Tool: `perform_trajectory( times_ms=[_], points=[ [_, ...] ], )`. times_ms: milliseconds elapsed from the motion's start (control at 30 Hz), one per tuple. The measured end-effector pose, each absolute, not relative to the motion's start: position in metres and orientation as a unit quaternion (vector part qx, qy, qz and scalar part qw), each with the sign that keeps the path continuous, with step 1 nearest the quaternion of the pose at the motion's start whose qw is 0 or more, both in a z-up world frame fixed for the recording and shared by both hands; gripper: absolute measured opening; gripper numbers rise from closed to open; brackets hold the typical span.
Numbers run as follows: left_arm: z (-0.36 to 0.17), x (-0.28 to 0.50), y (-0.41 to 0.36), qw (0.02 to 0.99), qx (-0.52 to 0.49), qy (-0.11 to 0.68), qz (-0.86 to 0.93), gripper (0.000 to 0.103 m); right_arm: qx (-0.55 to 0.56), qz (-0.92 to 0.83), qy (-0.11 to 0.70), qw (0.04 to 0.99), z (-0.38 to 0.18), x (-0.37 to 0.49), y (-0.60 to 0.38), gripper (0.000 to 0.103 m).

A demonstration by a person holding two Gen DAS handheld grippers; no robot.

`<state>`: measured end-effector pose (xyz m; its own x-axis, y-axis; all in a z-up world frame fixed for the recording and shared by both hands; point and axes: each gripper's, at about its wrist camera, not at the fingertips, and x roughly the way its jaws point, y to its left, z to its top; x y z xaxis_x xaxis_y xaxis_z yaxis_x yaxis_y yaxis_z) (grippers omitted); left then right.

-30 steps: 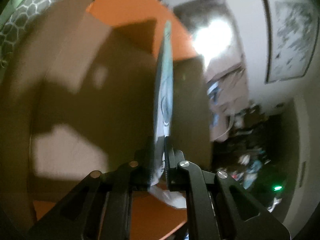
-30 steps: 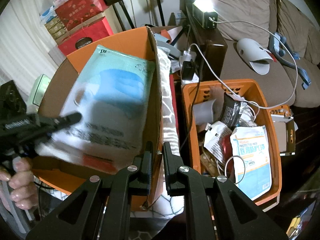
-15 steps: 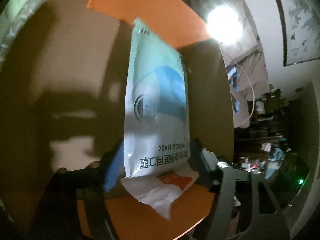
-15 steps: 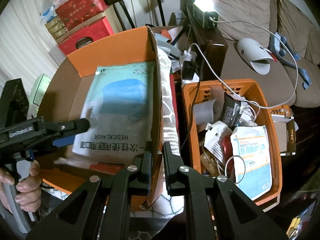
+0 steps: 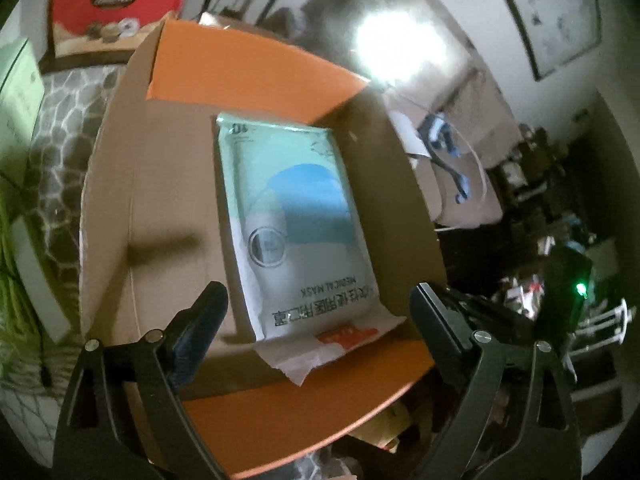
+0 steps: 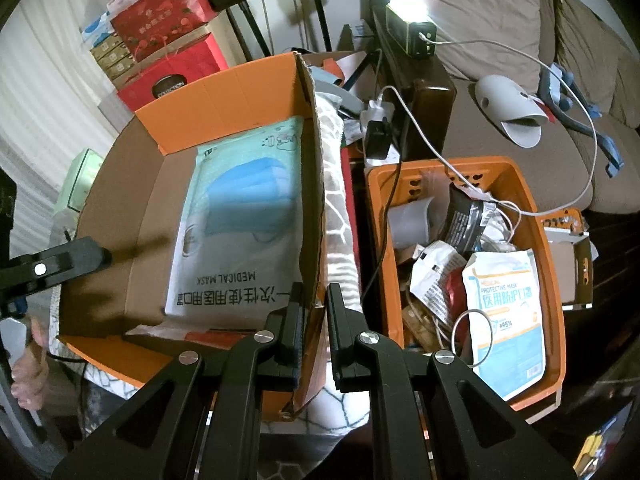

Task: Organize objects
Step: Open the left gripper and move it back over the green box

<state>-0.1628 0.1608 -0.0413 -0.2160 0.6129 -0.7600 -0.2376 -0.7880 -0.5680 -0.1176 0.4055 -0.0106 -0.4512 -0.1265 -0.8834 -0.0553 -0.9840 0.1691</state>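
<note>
A pale green and blue medical mask pack [image 5: 292, 220] lies flat on the floor of an open cardboard box [image 5: 168, 200] with orange flaps. My left gripper [image 5: 318, 292] hovers above the pack's near end; its jaws are opening wide and press on nothing. In the right wrist view the same pack [image 6: 244, 220] rests against the box's right wall [image 6: 316, 160]. My right gripper [image 6: 316, 288] is shut on the top edge of that wall. One left finger [image 6: 80, 256] shows over the box's left side.
To the right of the box stands an orange basket [image 6: 536, 208] with a second mask pack [image 6: 508, 312], wrappers and cables. A patterned blanket [image 6: 336, 184] fills the gap between them. Red gift boxes [image 6: 168, 40] and a bright lamp [image 6: 412, 36] stand behind; a hand [image 6: 28, 360] is lower left.
The left gripper let go of the mask pack, its jaws spread wide and it rose. The pack went from on edge to flat in the box. The right gripper stayed put.
</note>
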Motion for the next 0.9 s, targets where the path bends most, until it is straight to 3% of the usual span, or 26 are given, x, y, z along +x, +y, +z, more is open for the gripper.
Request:
perform_trajectory(
  times_ms=[100,333,633,900],
  points=[
    [-0.027,-0.163,0.158,0.267,-0.552,-0.145,0.777,0.100,0.524,-0.847,-0.087,0.021,-0.010,-0.117,0.406,0.010],
    [-0.008,-0.174,0.120,0.226,-0.530,-0.130,0.807,0.100,0.523,-0.847,-0.088,0.022,-0.011,-0.116,0.405,0.010],
    [0.001,-0.199,0.031,0.178,-0.517,-0.172,0.820,0.100,0.523,-0.847,-0.091,0.023,-0.011,-0.116,0.407,0.010],
    [0.002,-0.225,-0.029,0.078,-0.510,-0.149,0.844,0.100,0.523,-0.847,-0.090,0.023,-0.011,-0.116,0.406,0.010]
  ],
)
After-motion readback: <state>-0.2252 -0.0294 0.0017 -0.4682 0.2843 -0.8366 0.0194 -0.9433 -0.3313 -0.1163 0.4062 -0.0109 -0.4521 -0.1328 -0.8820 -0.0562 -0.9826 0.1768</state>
